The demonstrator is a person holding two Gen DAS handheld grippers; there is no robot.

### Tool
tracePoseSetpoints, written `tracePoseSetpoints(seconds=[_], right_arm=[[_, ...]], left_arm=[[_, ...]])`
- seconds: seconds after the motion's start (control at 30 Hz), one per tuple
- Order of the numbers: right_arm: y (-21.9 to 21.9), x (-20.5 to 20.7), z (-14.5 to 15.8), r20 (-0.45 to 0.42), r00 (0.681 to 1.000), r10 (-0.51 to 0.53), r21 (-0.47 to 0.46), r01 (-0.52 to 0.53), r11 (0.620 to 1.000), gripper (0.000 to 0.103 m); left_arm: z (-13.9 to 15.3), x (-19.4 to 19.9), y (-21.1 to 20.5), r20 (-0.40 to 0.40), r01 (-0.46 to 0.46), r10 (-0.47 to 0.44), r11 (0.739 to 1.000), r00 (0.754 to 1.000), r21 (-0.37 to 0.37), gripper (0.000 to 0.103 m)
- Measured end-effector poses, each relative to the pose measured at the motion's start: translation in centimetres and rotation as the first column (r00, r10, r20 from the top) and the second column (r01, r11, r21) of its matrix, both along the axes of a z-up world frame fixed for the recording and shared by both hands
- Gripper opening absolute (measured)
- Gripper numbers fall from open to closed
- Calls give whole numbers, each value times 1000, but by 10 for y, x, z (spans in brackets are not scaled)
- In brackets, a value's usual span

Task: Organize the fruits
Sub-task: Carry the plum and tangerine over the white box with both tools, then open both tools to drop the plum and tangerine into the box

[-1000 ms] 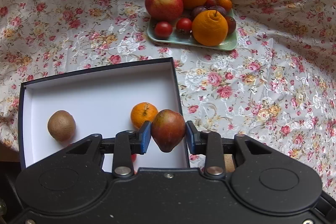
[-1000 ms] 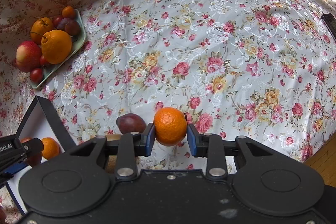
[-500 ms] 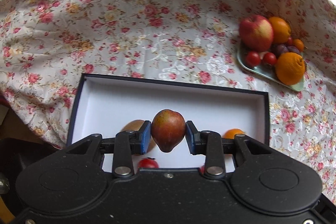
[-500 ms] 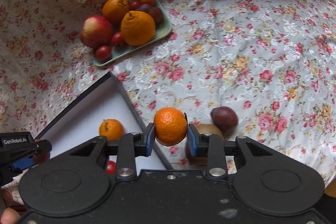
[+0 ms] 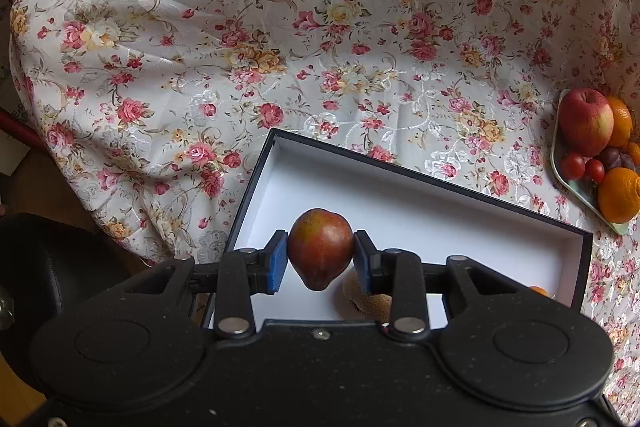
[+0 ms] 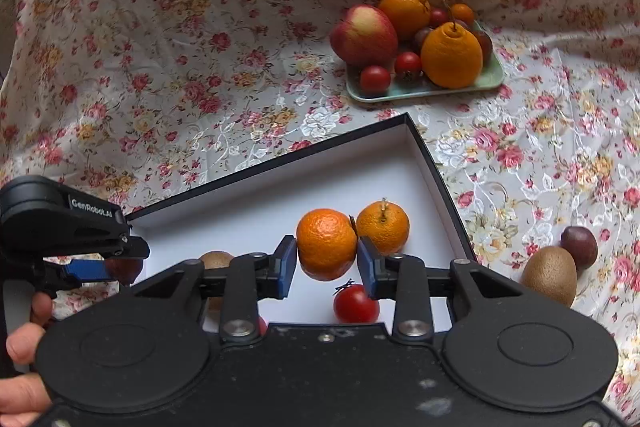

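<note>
My left gripper (image 5: 320,257) is clenched on a reddish pear-shaped fruit (image 5: 320,247) and my right gripper (image 6: 326,261) grips a mandarin (image 6: 326,243); I hold both over the open box (image 5: 400,169), I judge so each can be set down inside it. Just beyond the right claw, a second mandarin (image 6: 383,227) and a cherry tomato (image 6: 355,305) lie in the box. Only the right view shows the kiwi (image 6: 550,273) and dark plum (image 6: 579,247) waiting on the floral cloth (image 6: 160,47) outside the box. Farthest off, the tray (image 6: 424,89) holds an apple (image 6: 363,35) and oranges.
</note>
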State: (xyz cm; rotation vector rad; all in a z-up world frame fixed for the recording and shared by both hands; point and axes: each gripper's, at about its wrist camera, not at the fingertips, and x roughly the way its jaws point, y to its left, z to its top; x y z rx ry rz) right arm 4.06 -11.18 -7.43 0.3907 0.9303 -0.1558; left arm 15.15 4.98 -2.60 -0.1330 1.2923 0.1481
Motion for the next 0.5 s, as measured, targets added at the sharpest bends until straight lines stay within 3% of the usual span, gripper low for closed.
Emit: tracePoseSetpoints(seconds=[0.17, 0.5], right_arm=[[25, -5, 9, 96, 992, 76, -149, -61, 987, 35], [29, -1, 0, 42, 995, 85, -112, -80, 990, 35]], left_arm=[[-3, 0, 5, -11, 11, -11, 1000, 1000, -4, 44], [-2, -1, -1, -10, 39, -39, 999, 999, -7, 44]])
